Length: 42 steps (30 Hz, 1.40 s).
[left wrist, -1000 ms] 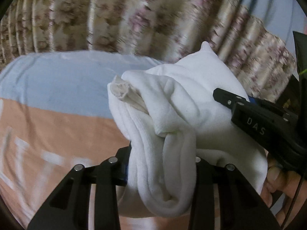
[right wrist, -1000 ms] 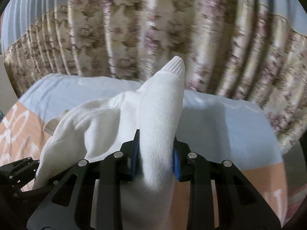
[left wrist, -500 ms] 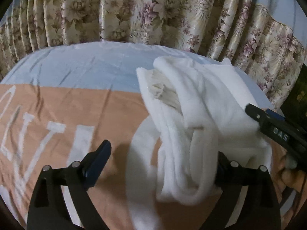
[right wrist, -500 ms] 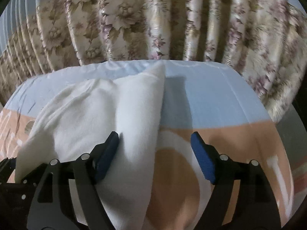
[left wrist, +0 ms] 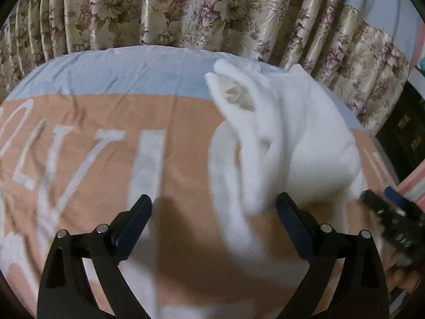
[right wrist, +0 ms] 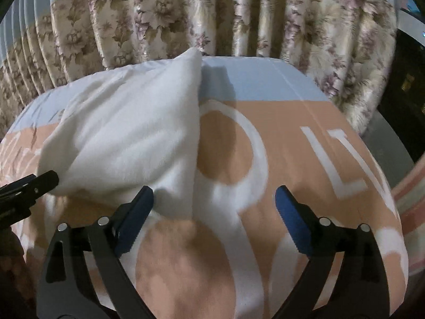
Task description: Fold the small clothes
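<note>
A white garment (left wrist: 297, 133) lies bunched on the bed, its beige-lined opening facing up at the far end. My left gripper (left wrist: 213, 207) has wide jaws that are still opening. The garment's near fold lies loose just inside the right finger (left wrist: 292, 218), unpressed. In the right wrist view the same white garment (right wrist: 127, 138) rests left of centre. My right gripper (right wrist: 213, 199) is also opening. The cloth's near corner sits beside its left finger (right wrist: 135, 212), with no pad pressing on it. Each gripper shows at the edge of the other's view.
The bed sheet (left wrist: 93, 138) is orange with large white letters and a pale blue band at the far side. Floral curtains (left wrist: 186, 13) hang close behind the bed. Dark furniture (left wrist: 403, 133) stands at the right. A hand (left wrist: 401, 273) holds the right gripper.
Both grippers were shut on the white garment and held it up. Their jaws have spread wide, the garment has dropped onto the sheet, and both grippers have drawn back from it.
</note>
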Each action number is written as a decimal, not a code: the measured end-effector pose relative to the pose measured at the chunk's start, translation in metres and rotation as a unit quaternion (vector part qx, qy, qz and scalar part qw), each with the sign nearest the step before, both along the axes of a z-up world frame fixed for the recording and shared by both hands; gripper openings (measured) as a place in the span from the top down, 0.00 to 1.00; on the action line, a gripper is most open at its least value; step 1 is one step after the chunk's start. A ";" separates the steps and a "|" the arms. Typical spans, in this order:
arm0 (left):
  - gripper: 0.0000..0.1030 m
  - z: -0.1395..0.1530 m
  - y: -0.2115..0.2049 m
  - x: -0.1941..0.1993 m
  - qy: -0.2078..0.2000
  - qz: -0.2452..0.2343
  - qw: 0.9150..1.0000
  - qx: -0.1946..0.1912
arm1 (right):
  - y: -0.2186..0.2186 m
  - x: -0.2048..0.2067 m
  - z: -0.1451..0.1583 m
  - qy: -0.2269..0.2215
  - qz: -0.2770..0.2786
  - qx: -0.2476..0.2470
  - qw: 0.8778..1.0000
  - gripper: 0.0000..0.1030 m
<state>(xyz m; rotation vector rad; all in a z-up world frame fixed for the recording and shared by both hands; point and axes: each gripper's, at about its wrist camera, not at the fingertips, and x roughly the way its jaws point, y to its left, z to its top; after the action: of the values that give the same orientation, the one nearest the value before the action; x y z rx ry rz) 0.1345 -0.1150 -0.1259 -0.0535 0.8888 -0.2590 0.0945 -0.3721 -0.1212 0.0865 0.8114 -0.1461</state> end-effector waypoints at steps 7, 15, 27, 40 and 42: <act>0.07 0.009 0.074 -0.054 -0.011 0.043 0.999 -0.008 | 0.031 -0.061 0.022 -0.019 0.009 0.005 1.000 0.10; 0.02 0.081 0.105 -0.131 -0.104 0.054 0.992 0.055 | 0.103 -0.109 0.084 -0.060 0.025 -0.025 0.998 0.03; 0.02 0.125 0.115 -0.173 -0.168 0.072 0.982 0.049 | 0.145 -0.152 0.127 -0.110 0.018 -0.019 0.994 0.03; 0.02 0.100 0.133 -0.167 -0.149 0.089 0.984 0.031 | 0.140 -0.156 0.116 -0.124 0.010 -0.007 0.992 0.03; 0.02 0.098 0.133 -0.165 -0.148 0.094 0.984 0.035 | 0.139 -0.153 0.115 -0.122 0.010 -0.008 0.992 0.03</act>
<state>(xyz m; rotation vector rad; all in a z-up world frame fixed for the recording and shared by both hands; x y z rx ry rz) -0.0303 0.0182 -0.0279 -0.0316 0.5914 -0.0567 -0.0585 -0.2327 -0.0063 0.0797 0.5661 -0.1211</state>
